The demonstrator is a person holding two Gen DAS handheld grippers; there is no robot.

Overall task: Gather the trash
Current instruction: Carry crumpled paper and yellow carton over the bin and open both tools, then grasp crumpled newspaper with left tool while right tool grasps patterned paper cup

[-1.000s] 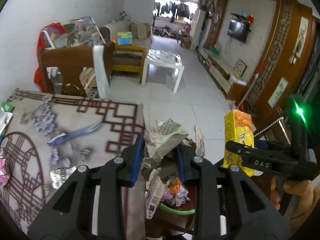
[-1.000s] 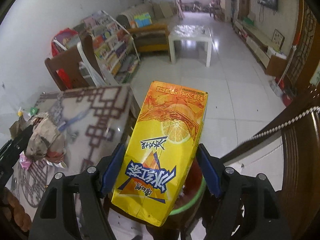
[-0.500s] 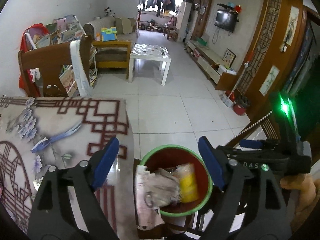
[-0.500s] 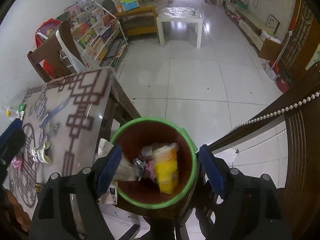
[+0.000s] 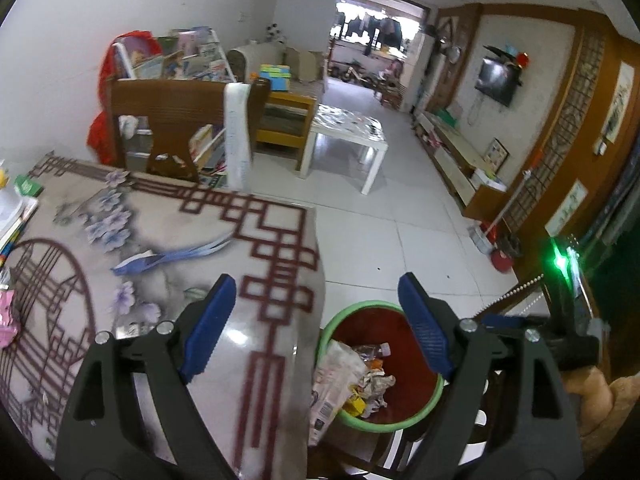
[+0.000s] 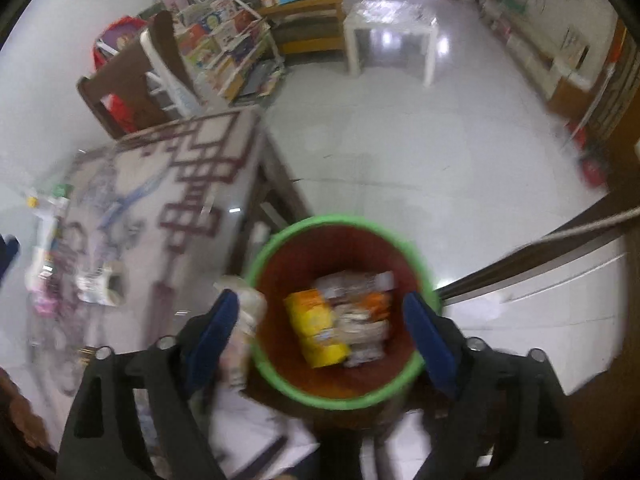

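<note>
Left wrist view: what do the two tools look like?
Left tool: black plastic clamp arms with silver rivets, blue ribbed pads. Right tool looks the same, and in the left view a green light glows on its black body.

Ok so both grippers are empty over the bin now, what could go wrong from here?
1. A wrapper hangs over the bin rim on the table side; it could slide out onto the floor.
2. The right gripper, jaws opening with nothing between them, sits low over the bin and might knock it.
3. Trash remains on the table, easily missed.
</note>
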